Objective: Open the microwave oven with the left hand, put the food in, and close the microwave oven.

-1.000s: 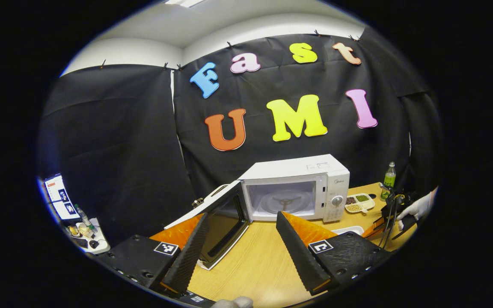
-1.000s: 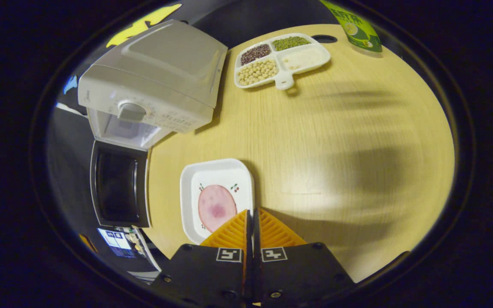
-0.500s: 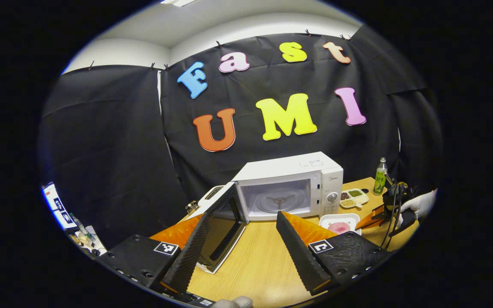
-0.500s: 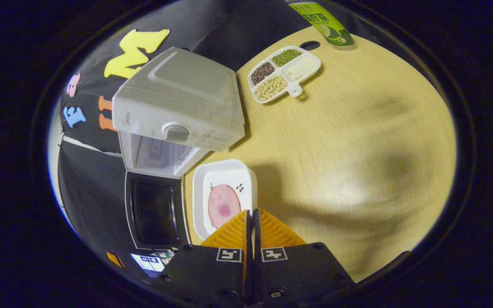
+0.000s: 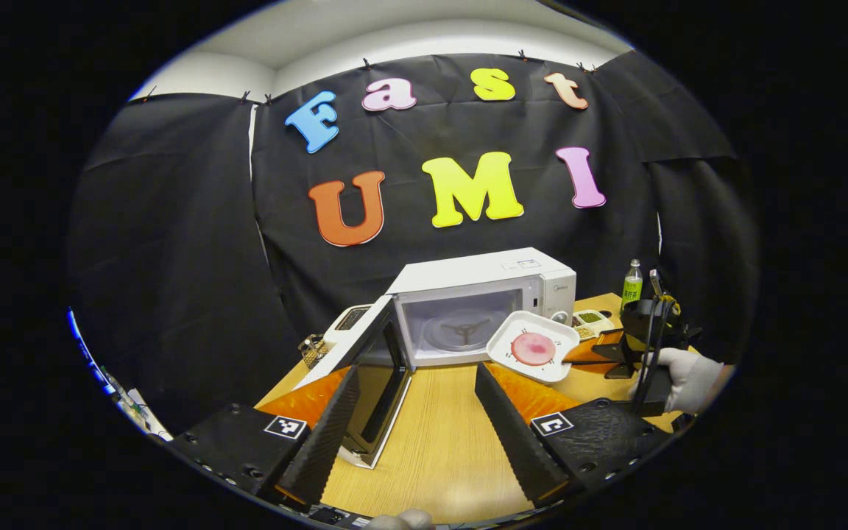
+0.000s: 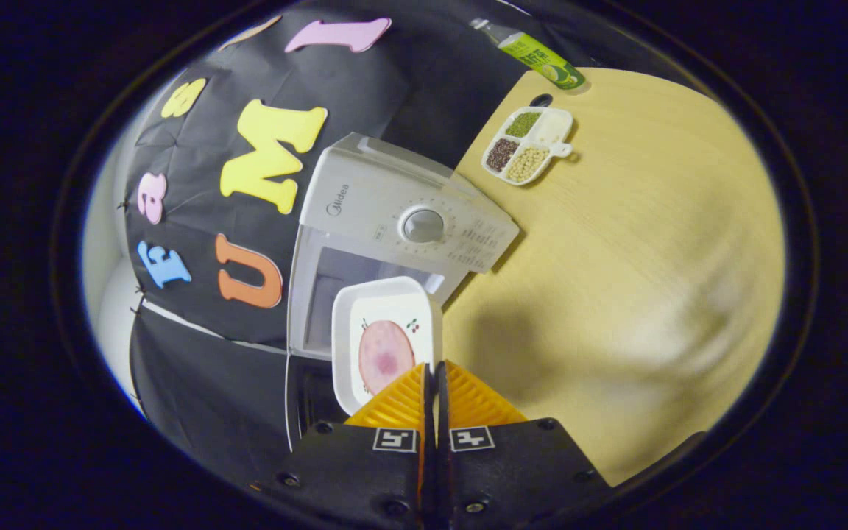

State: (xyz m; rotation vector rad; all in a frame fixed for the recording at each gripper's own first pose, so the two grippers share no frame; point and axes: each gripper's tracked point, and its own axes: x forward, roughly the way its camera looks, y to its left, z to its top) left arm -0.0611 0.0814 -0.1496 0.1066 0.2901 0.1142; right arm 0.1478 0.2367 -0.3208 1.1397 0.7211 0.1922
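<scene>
Both claws visible: right claw (image 6: 435, 383) clamped on plate (image 6: 383, 327) rim, hiding edge; left claw (image 5: 409, 412) apart

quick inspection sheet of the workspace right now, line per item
surface: wooden table, bare grain on its right side
job's things: white microwave with door swung open, cavity empty; white plate with a pink food slice, lifted in front of the opening
clutter: divided tray of beans; green bottle at the far table edge
grippers: right tongs shut on the plate rim; left tongs open, holding nothing
cables: black leads on the right tongs' body
surroundings: black cloth booth wall
</scene>
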